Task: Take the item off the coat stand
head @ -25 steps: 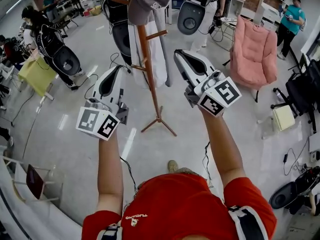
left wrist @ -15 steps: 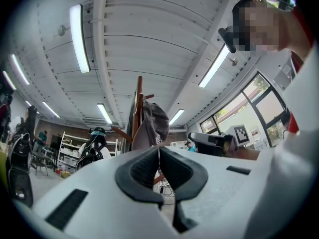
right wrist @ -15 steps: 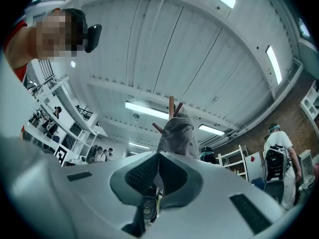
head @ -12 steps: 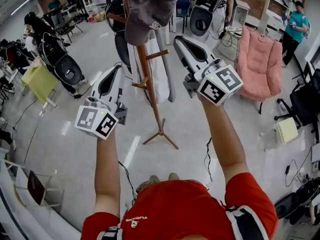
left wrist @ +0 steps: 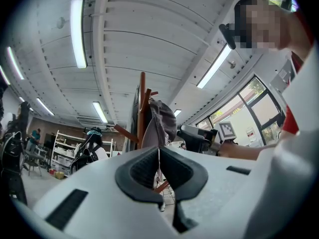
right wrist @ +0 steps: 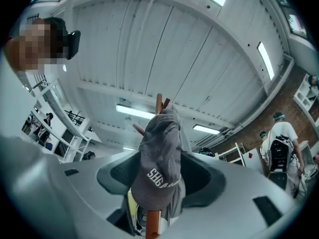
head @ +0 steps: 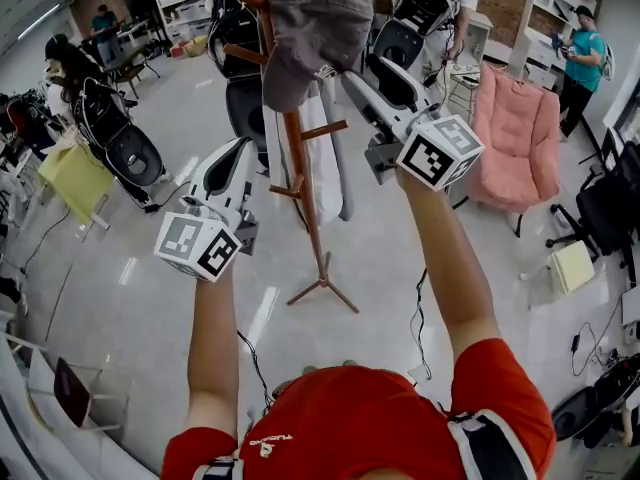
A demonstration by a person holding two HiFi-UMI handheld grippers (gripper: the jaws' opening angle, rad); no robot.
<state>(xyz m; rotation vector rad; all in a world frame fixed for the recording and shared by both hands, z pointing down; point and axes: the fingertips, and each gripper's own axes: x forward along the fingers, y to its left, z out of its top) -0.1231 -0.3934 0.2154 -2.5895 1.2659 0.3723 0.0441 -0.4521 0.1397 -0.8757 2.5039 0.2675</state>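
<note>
A grey cap with white lettering hangs on the top of the wooden coat stand. My right gripper is raised just right of the cap's brim. In the right gripper view its jaws are opening and stand wide apart. There the cap hangs in the gap ahead of my right gripper, and neither pad presses on it. My left gripper is lower and left of the pole. Its pads meet with nothing between them, and the cap shows beyond them.
A white garment hangs lower on the stand. A pink armchair stands to the right and a yellow chair to the left. Black round machines and several people stand around the far floor.
Both grippers have risen toward the top of the stand. The right gripper's tip has come up next to the cap's brim. The cap and stand now sit nearer in the head view.
</note>
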